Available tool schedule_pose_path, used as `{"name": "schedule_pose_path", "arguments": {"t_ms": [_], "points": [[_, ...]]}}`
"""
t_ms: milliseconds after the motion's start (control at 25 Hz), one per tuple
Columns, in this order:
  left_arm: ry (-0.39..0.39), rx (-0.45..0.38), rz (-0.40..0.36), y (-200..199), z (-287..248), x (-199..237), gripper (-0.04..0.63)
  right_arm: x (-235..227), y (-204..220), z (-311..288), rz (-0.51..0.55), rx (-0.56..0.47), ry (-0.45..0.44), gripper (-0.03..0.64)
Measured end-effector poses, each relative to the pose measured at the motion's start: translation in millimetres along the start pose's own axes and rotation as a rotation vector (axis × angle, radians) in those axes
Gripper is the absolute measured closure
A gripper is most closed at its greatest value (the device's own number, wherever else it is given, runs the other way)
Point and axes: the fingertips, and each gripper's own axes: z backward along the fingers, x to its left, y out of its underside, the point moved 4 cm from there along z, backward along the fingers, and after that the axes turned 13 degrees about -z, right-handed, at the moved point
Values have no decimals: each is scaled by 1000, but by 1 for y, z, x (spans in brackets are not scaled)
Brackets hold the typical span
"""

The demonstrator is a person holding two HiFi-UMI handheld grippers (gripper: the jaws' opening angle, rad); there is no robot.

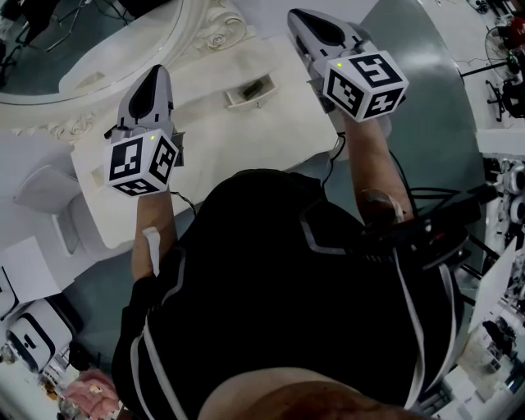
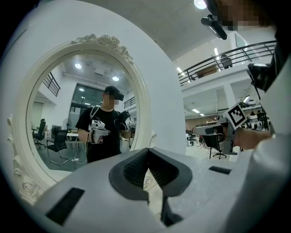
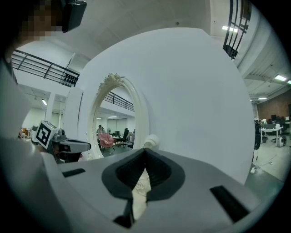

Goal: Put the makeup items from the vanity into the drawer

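White worktop [image 1: 221, 139] of the vanity fills the middle of the head view. An oval mirror [image 1: 82, 49] in a carved white frame sits at the upper left of the frame. A person [image 1: 271, 271] in a black shirt stands at the lower middle and holds both tools out over the worktop.

The drawer [image 1: 248, 92], small and white, sits in the upper middle of the frame, between the two tools and apart from both. It is pulled open. Something dark lies inside it, too small to make out as any one makeup item.

The left gripper [image 1: 157, 70] is at the left of the frame, over the worktop's edge near the mirror frame. In its own view the left gripper [image 2: 148, 152] has its jaws together, tips meeting, with nothing between them. That view looks at the mirror [image 2: 82, 118], whose glass reflects the person in black with a tool in each hand. The right gripper [image 2: 213, 129] shows at the right of that view with its marker cube up.

The right gripper [image 1: 297, 15] is at the upper right of the head view, above the far edge of the worktop, with grey-green floor [image 1: 435, 123] to its right. In its own view the right gripper [image 3: 145, 152] also has its jaws closed tight and empty. The mirror [image 3: 116, 123] stands left of centre there, and the left gripper [image 3: 84, 145] shows at the left edge.
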Motion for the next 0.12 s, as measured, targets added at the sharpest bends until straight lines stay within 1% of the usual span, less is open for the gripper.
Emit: {"name": "schedule_pose_path", "arguments": {"t_ms": [120], "points": [[-2,-1,-1,-1,1,-1,591,-1,-1,0,5,1,5,612]]}}
